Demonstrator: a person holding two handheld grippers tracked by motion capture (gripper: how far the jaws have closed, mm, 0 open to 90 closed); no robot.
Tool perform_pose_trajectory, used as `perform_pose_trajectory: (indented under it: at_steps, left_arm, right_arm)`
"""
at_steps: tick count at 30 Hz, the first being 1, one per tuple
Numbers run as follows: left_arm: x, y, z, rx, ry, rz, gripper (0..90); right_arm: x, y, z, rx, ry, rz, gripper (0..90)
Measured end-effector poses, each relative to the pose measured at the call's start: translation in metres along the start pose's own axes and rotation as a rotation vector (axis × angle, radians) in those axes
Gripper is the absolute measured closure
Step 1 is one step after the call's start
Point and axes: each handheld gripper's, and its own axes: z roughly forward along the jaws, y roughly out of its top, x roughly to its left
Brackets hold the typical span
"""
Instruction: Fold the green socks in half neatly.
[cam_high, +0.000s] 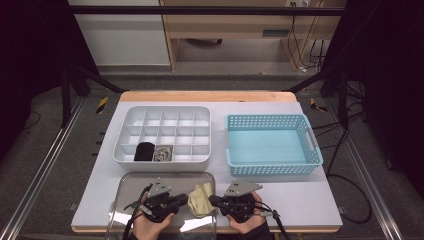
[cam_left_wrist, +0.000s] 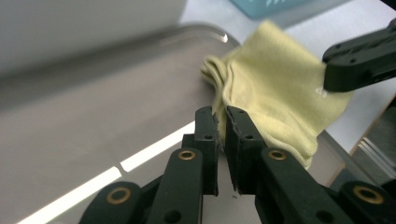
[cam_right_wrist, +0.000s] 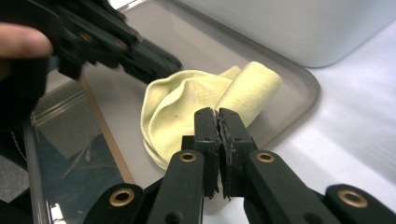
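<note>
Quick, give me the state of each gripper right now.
Left gripper: jaws slightly apart, at the edge of the yellow cloth; a grip cannot be told.
Right gripper: shut on the yellow cloth, pinching its near edge.

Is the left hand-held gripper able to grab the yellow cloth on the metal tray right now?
Probably yes. The left hand-held gripper sits right beside the pale yellow folded cloth on the shiny metal tray, with nothing between them. The right hand-held gripper is at the cloth's other side, so crowding is the only worry.
</note>
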Motion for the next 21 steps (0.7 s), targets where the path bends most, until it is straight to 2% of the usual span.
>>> perform_pose_trajectory:
  at_steps: [5, 12, 15, 18, 21]
  left_arm:
    - [-0.003, -0.001, 0.002, -0.004, 0.001, 0.005, 84.9]
    - [-0.003, -0.003, 0.002, -0.002, -0.002, 0.011, 85.7]
    - [-0.002, -0.003, 0.002, -0.004, -0.004, 0.005, 85.8]
    - [0.001, -0.003, 0.002, -0.002, -0.026, -0.015, 85.8]
    - [0.005, 0.000, -0.005, -0.029, -0.029, -0.030, 85.9]
  right_arm:
    - [0.007, 0.007, 0.004, -0.003, 0.016, -0.036, 87.4]
    - [0.021, 0.016, 0.021, 0.015, 0.079, -0.081, 87.4]
    - [0.023, 0.015, 0.028, 0.036, 0.087, -0.090, 87.4]
    - [0.024, 0.012, 0.033, 0.050, 0.094, -0.091, 87.3]
    - [0.024, 0.008, 0.038, 0.062, 0.104, -0.086, 87.1]
